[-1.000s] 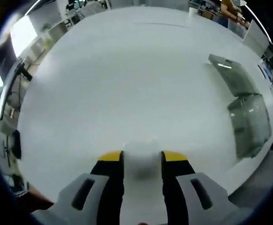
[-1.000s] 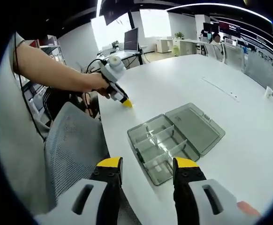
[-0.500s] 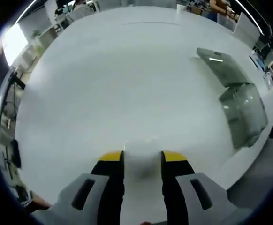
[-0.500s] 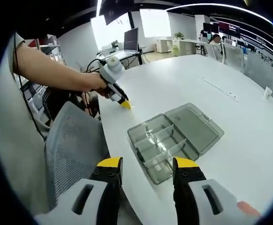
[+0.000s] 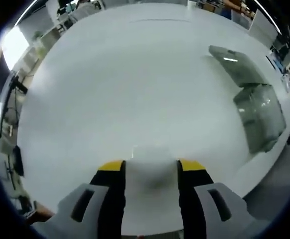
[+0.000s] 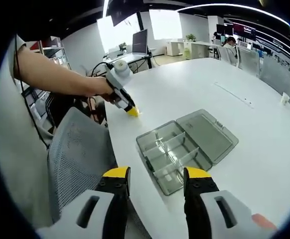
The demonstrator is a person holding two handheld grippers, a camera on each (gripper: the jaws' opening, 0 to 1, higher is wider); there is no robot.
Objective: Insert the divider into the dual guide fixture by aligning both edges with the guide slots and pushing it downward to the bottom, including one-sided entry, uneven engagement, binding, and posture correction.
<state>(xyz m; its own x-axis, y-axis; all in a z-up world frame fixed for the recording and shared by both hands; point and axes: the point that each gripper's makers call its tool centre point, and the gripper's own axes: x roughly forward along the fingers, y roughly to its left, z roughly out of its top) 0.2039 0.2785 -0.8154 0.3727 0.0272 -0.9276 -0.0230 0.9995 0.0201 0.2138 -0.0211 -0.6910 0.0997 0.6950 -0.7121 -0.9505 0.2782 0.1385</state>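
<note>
A small pale divider (image 5: 151,157) lies flat on the white table (image 5: 135,84), blurred, between the jaws of my left gripper (image 5: 151,167). The jaws stand slightly apart from its sides, so the gripper is open. The clear grey compartment box (image 5: 259,117), the guide fixture, sits far right with its lid (image 5: 232,64) folded open. In the right gripper view the box (image 6: 172,154) lies ahead, its inner walls showing. My left gripper (image 6: 131,111) touches the table near the edge, left of the box. My right gripper (image 6: 156,173) hangs open and empty above the table's near edge.
A grey mesh chair (image 6: 77,159) stands at the table's edge below left. The person's arm (image 6: 55,77) reaches in from the left. Monitors (image 6: 139,41) and desks stand beyond the table. A long thin strip (image 6: 232,93) lies on the far tabletop.
The left gripper's jaws have spread wider around the pale divider. The left view has shifted slightly. The right gripper and the box have not moved.
</note>
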